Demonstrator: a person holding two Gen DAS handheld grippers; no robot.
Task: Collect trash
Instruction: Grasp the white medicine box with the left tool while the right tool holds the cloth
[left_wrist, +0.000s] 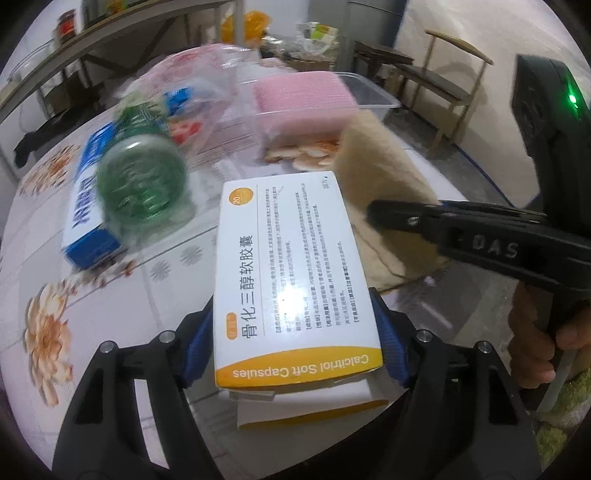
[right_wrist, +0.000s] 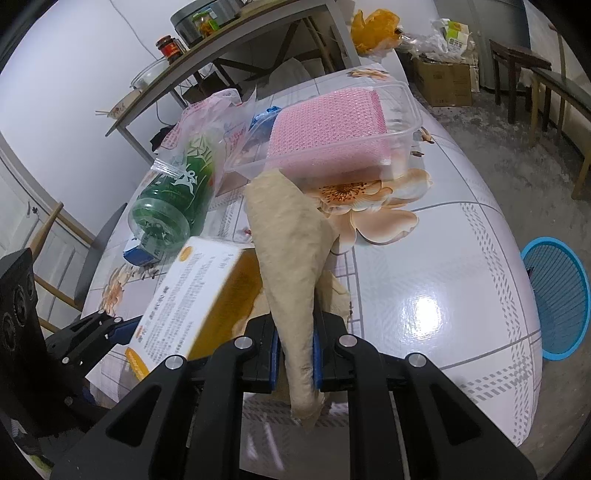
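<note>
My left gripper (left_wrist: 295, 339) is shut on a white and orange medicine box (left_wrist: 291, 280) marked Calcitriol Soft Capsules, held above the table. The box also shows in the right wrist view (right_wrist: 192, 291). My right gripper (right_wrist: 295, 354) is shut on a beige cloth (right_wrist: 291, 236) that stands up between its fingers; the cloth also shows in the left wrist view (left_wrist: 380, 173). A green plastic bottle (right_wrist: 173, 206) lies on its side on the table, next to a blue box (left_wrist: 88, 206).
A clear plastic container (right_wrist: 406, 122) holds a pink sponge (right_wrist: 328, 129). Plastic bags (right_wrist: 207, 118) lie behind the bottle. A blue basket (right_wrist: 557, 299) stands on the floor right of the floral table (right_wrist: 443, 280). Chairs and a shelf stand around.
</note>
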